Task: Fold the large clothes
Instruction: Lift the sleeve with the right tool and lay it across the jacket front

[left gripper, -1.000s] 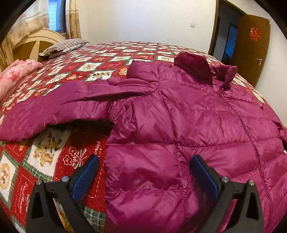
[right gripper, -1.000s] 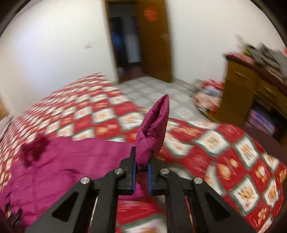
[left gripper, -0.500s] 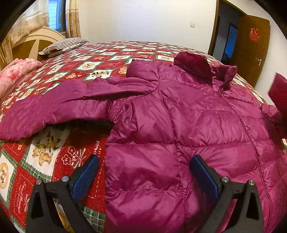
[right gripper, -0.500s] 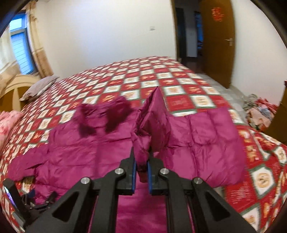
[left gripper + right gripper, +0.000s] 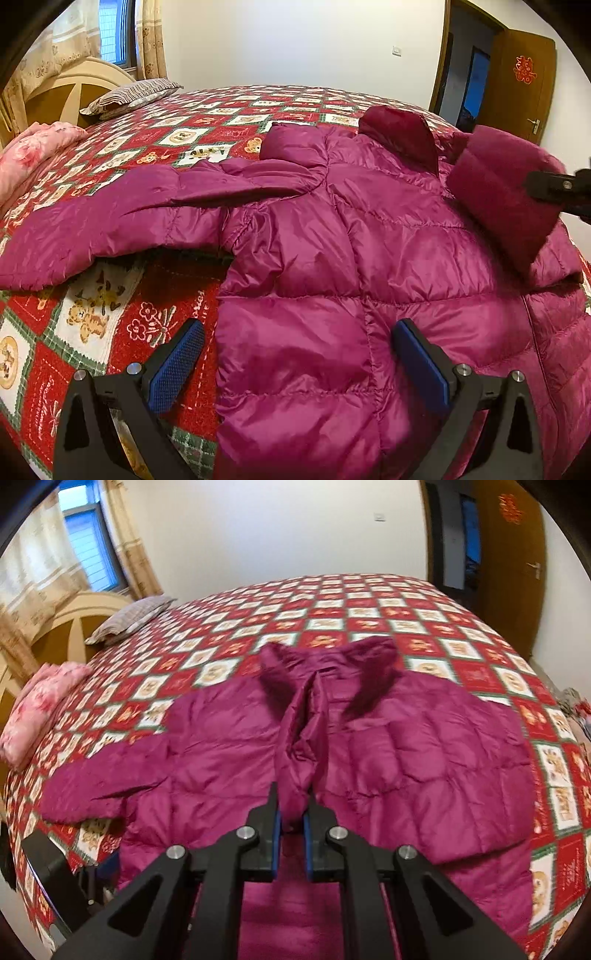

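1. At the far left, a pink floral bundle (image 5: 33, 147) lies on the edge of the bed near a cream headboard (image 5: 70, 88), with a striped pillow (image 5: 129, 96) a little further in.
2. A red-and-white checked bedspread (image 5: 207, 122) with bear patches covers the bed.
3. The magenta puffer jacket (image 5: 314, 258) lies spread front-up on the bedspread, its collar toward the far side of the bed and its hem toward the cameras.
4. One sleeve (image 5: 110, 225) stretches out flat to the left, its cuff resting on the bedspread.
5. The left gripper (image 5: 295, 354) hovers low over the jacket's near left edge; its blue-padded fingers (image 5: 177, 363) are spread wide, one over the bedspread and one over the jacket, pinching nothing.
6. The other sleeve (image 5: 299, 734) is lifted up and drawn across the middle of the jacket's chest, below the collar (image 5: 328, 657).
7. The right gripper (image 5: 291, 818) has its fingers pressed together on the end of that sleeve, the fabric bunched between the blue pads.
8. In the left wrist view, this raised sleeve and a black part of the right gripper appear at the right edge.
9. At the far right, a brown door (image 5: 517, 77) stands open.
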`<action>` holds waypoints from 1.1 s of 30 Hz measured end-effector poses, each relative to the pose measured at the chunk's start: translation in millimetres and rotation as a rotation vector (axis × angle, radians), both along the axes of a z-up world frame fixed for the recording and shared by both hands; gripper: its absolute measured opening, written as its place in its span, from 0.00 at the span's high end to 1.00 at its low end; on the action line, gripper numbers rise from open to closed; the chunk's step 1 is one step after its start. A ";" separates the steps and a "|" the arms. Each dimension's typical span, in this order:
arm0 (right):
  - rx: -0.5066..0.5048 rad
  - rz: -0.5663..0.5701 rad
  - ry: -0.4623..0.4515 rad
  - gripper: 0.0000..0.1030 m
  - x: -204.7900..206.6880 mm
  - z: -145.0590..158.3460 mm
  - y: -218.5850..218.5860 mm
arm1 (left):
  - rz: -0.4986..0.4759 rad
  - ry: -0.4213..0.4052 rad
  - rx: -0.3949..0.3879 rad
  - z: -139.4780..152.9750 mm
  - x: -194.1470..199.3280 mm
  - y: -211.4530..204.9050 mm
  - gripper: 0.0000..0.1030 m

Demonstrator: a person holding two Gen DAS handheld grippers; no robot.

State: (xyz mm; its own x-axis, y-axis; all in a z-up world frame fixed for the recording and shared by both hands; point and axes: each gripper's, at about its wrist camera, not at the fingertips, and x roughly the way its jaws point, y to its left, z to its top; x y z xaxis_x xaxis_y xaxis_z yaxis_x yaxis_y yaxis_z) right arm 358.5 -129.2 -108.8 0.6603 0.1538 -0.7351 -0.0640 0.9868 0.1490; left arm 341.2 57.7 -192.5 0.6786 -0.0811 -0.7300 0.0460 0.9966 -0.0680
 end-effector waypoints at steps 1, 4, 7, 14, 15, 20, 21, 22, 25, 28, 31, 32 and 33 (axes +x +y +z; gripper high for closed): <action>0.003 0.011 0.007 0.89 2.4 -2.1 5.7 | 0.000 0.002 0.001 0.0 0.1 -0.8 0.01; 0.020 0.041 0.031 0.89 10.0 -8.6 19.9 | 0.000 0.000 0.000 -0.1 0.1 -0.7 0.01; 0.025 0.075 0.045 0.89 18.8 -13.3 34.2 | 0.001 -0.001 -0.001 0.2 -0.2 -0.6 0.01; 0.067 0.155 0.102 0.88 33.1 -30.8 61.4 | 0.000 -0.005 -0.010 0.7 -0.3 -0.5 0.01; 0.071 0.165 0.112 0.88 34.7 -33.7 65.0 | 0.000 -0.006 -0.011 0.7 -0.2 -0.4 0.01; 0.134 0.237 0.165 0.88 42.6 -43.6 76.8 | 0.001 -0.009 -0.029 0.4 -0.4 1.7 0.01; 0.145 0.246 0.173 0.88 44.2 -45.6 77.8 | 0.001 -0.009 -0.032 0.4 -0.2 2.0 0.01; 0.154 0.251 0.179 0.87 45.7 -47.4 77.7 | 0.000 -0.009 -0.030 0.4 -0.2 1.4 0.01; 0.204 0.269 0.199 0.73 47.0 -50.9 73.6 | 0.000 -0.009 -0.021 0.2 -0.3 0.3 0.01; 0.276 0.272 0.198 0.33 44.3 -42.5 65.8 | 0.000 -0.010 -0.021 0.2 -0.7 0.4 0.01; 0.263 0.249 0.099 0.33 32.7 -18.8 53.8 | 0.001 -0.009 -0.016 0.0 -1.1 0.0 0.01; 0.239 0.232 0.061 0.33 28.5 -9.2 48.1 | 0.001 -0.009 -0.015 0.0 -1.1 -0.1 0.01; 0.215 0.213 0.023 0.33 24.1 0.2 40.4 | 0.001 -0.008 -0.014 -0.1 -1.2 -0.1 0.01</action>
